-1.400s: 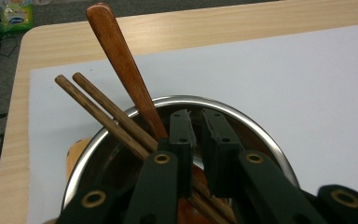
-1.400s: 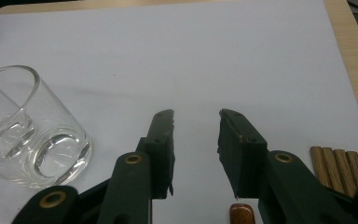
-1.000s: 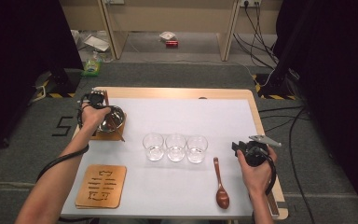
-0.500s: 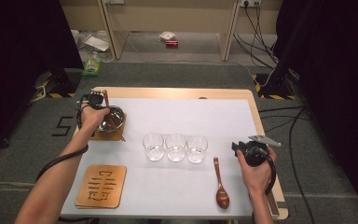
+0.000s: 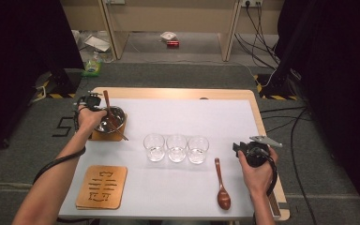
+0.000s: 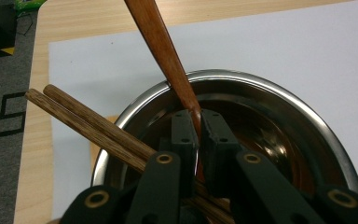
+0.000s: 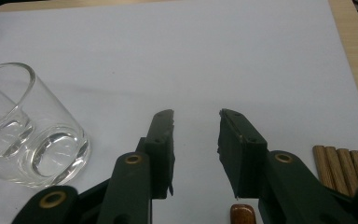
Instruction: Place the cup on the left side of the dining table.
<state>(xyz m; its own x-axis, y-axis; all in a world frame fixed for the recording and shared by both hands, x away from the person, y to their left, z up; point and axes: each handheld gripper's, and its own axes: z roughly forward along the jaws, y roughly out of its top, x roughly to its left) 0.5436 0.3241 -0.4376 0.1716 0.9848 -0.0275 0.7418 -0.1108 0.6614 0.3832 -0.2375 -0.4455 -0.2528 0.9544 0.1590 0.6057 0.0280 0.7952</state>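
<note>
Item: my left tongs [image 6: 197,135] pinched the wooden spoon [image 6: 165,49] upright in the steel bowl [image 5: 111,120] near the table's far-left corner, seemingly for lifting out; my right tongs [image 7: 196,140] rested spread, empty.

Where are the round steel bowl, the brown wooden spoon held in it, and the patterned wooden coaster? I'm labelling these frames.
Round steel bowl [image 6: 279,95]: left gripper view, far rim.
Brown wooden spoon [image 6: 161,42]: left gripper view, handle.
Patterned wooden coaster [image 5: 102,186]: high view, centre.

Left gripper [image 6: 196,122] points down, jaws pinched together; left forearm reaches forward. Right gripper [image 7: 196,122] lies low and level, jaws apart, hand [image 5: 257,176] gripping its body
</note>
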